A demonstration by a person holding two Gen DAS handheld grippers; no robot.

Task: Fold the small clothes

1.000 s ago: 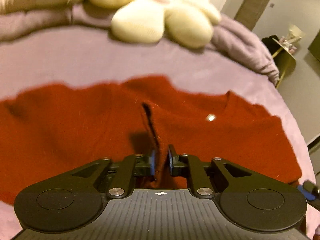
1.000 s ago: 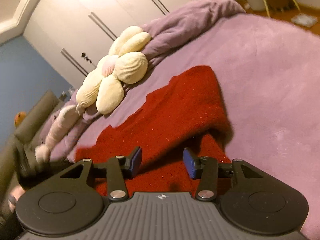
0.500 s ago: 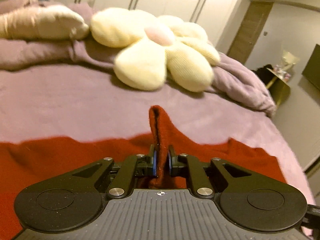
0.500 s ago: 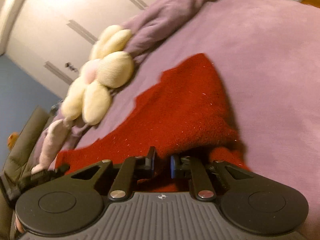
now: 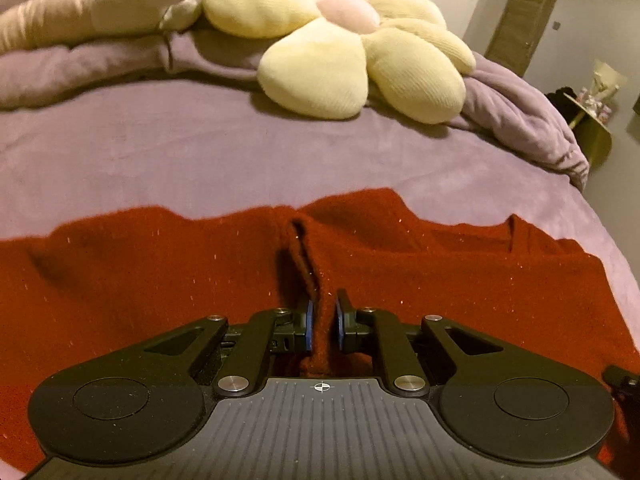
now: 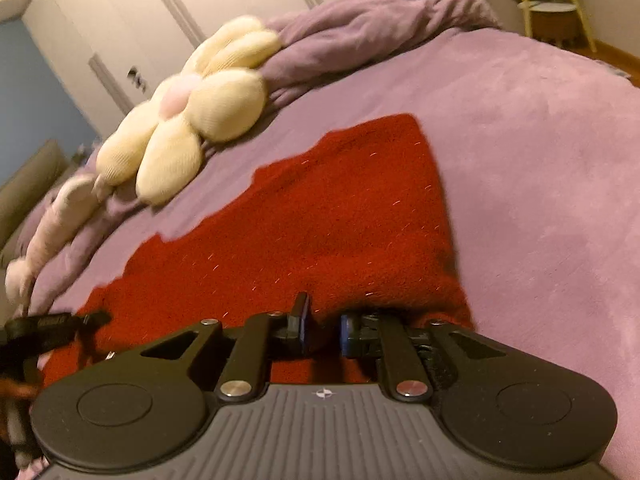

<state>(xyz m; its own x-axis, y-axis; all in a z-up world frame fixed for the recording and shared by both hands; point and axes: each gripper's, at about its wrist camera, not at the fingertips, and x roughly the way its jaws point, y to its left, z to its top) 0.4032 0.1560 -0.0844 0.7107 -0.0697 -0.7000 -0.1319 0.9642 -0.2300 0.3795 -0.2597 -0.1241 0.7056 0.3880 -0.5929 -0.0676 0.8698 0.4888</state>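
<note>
A red knitted garment (image 5: pixel 160 276) lies spread on the purple bedspread (image 5: pixel 200 152). My left gripper (image 5: pixel 322 326) is shut on a pinched fold of the red garment, which rises as a ridge just ahead of the fingers. In the right wrist view the same garment (image 6: pixel 340 216) stretches away to the upper right. My right gripper (image 6: pixel 323 330) is shut on the garment's near edge, with red cloth bunched between the blue pads. The other gripper shows at the left edge of the right wrist view (image 6: pixel 48 328).
A cream flower-shaped pillow (image 5: pixel 352 48) and a pale long cushion (image 5: pixel 88 4) lie at the far side on a bunched purple duvet (image 5: pixel 520 112). The pillow also shows in the right wrist view (image 6: pixel 192 120). A small side table (image 5: pixel 592 120) stands beyond the bed's right edge.
The left gripper has come back down with its fold, so more of the garment shows ahead of it. The right gripper, open a second ago, has shut on the garment's edge.
</note>
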